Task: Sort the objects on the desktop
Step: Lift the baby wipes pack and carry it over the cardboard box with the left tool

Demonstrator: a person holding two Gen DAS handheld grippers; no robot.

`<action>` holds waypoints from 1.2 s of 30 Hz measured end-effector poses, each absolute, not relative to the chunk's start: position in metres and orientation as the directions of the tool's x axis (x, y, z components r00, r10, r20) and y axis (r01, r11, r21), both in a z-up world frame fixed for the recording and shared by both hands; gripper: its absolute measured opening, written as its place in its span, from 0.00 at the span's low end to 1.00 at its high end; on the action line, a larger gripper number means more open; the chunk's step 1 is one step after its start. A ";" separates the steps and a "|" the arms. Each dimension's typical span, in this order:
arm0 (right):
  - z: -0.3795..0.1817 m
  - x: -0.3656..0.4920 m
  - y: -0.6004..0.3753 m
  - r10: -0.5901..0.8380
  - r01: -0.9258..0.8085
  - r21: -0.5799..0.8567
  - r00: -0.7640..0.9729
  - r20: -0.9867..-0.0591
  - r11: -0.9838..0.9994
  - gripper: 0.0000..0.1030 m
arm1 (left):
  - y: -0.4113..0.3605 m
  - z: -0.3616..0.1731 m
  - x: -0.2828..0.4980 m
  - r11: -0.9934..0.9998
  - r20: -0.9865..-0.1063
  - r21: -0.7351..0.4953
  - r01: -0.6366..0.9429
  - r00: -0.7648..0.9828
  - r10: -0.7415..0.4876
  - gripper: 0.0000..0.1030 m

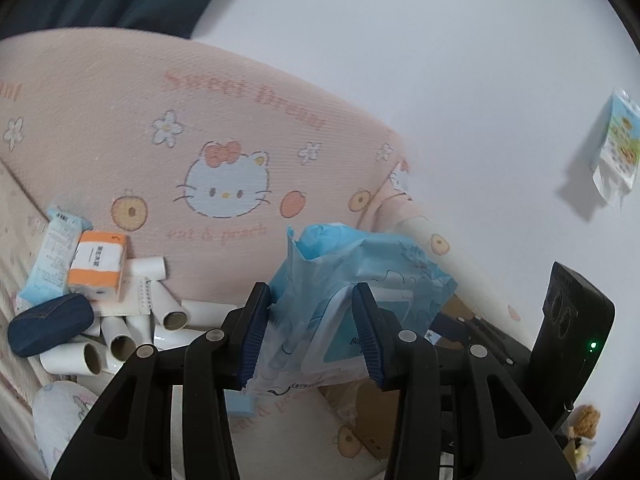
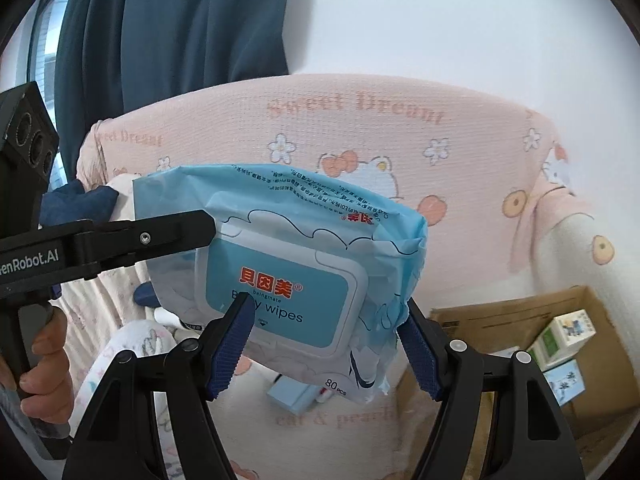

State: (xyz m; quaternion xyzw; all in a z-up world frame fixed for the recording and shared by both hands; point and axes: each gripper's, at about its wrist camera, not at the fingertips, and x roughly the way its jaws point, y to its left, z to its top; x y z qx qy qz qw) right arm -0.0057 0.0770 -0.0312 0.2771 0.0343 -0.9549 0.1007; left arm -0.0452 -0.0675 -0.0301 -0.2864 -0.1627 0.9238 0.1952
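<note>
A light-blue baby wipes pack (image 1: 352, 280) (image 2: 280, 280) hangs in the air in front of a pink cartoon-cat cover. My left gripper (image 1: 310, 296) is shut on one side of it, the blue pads pressing both faces. Seen from the right wrist, the left gripper's finger (image 2: 172, 234) clamps the pack's upper left corner. My right gripper (image 2: 326, 308) has the pack's lower part between its fingers, one pad on the lid face and the other against the crumpled right edge. The right gripper's black body (image 1: 576, 320) shows behind the pack in the left wrist view.
Below left lie several white paper tubes (image 1: 120, 344), an orange tissue pack (image 1: 98, 268), a blue tissue pack (image 1: 52, 256) and a denim case (image 1: 50, 326). A cardboard box (image 2: 520, 312) with small cartons (image 2: 568, 332) stands lower right. A person's hand (image 2: 48, 360) grips the left handle.
</note>
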 end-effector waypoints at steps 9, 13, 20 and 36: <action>-0.025 0.006 0.130 -0.117 0.136 0.005 -0.836 -0.535 -0.991 0.68 | -0.005 -0.011 -0.055 -0.871 -0.490 -0.369 -0.323 -0.730 0.478 0.45; -0.019 0.015 0.167 -0.071 0.067 0.026 -0.849 -0.524 -0.997 0.68 | 0.039 -0.007 -0.059 -0.864 -0.497 -0.334 -0.378 -0.708 0.502 0.45; -0.014 0.031 0.228 -0.006 -0.015 0.032 -0.831 -0.557 -0.999 0.68 | 0.112 -0.019 -0.064 -0.853 -0.551 -0.298 -0.428 -0.652 0.520 0.45; -0.049 0.038 0.339 -0.052 -0.112 0.219 -0.776 -0.629 -0.969 0.69 | 0.205 -0.053 -0.086 -0.819 -0.616 -0.363 -0.444 -0.546 0.569 0.45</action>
